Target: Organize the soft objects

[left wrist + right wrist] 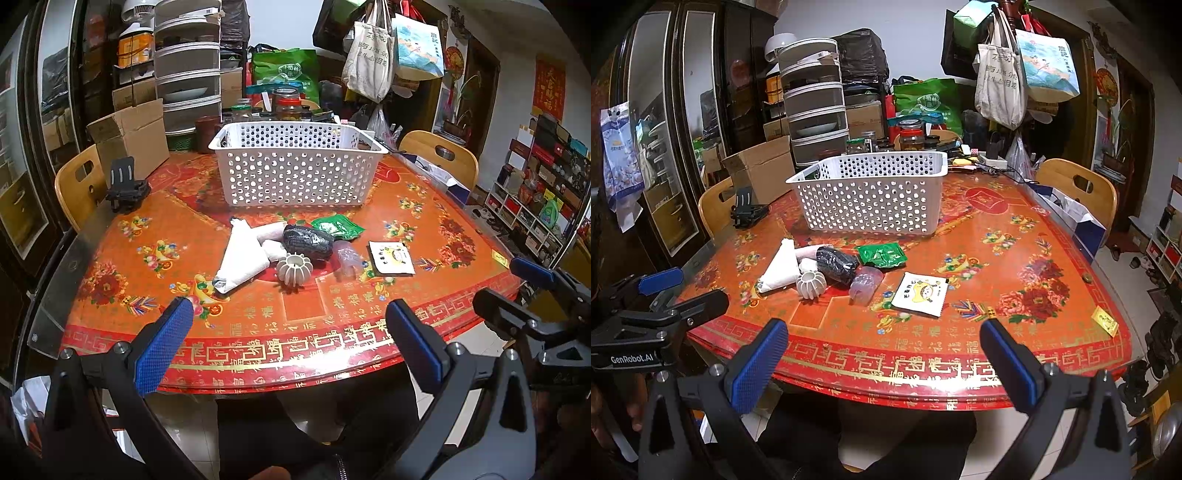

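Left wrist view shows the left gripper (290, 321) held off the near edge of the surface (258, 339), its 2 blue-padded fingers (164, 343) spread wide with nothing between them. The right gripper (884, 343) hangs just beside it, likewise wide and empty; in the right wrist view the left tool's black body reads "GenRobot.AI".

Soft objects lie in a loose cluster near the middle of the surface, in front of the white perforated basket (295, 166). A white cone-shaped cloth (243, 254) has its long axis running from the basket side toward the near left, wide end nearest the grippers. A black wrapped bundle (308, 242) lies crosswise, touching a green packet (336, 226) behind it. A white ribbed ball (294, 268) sits in front, a clear purple pouch (347, 258) to its right. A white sachet (391, 257) with a yellow cartoon figure lies apart; its writing is too small to read. Gold characters edge the red cloth.
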### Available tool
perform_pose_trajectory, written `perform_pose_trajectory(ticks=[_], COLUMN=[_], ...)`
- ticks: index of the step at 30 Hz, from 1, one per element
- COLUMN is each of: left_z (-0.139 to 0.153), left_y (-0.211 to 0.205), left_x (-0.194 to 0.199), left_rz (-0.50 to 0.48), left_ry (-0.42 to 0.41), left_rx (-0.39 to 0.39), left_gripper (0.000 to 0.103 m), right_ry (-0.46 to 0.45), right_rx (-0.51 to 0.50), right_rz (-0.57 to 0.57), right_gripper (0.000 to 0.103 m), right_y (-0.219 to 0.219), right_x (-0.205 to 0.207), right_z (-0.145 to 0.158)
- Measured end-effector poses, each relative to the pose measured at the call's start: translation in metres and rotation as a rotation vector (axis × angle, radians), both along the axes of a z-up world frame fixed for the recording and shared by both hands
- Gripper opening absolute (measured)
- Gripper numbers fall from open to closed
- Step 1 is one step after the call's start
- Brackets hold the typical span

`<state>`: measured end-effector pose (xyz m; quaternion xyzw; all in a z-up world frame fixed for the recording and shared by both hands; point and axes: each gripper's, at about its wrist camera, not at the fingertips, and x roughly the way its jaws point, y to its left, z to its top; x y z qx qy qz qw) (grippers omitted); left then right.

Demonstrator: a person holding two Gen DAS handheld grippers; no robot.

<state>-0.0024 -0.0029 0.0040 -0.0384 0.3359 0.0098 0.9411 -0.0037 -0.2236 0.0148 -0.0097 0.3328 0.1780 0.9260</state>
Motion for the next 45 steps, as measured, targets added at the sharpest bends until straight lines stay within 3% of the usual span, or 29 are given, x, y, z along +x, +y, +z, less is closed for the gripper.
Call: perform_pose_trajectory(ticks=[45], left_z=[-0.0011], left_y=[-0.0047], left_x=[-0.0011], left_rz=[-0.006], left_ry=[0.005], left_rx=[0.006], left_gripper=[0.103], right_ry=[0.006], right_rx=[0.004], right_rz=[0.002], right_gripper=[0.103], right_y=[-0.0019], right_x=[0.0021], right_z=[-0.001])
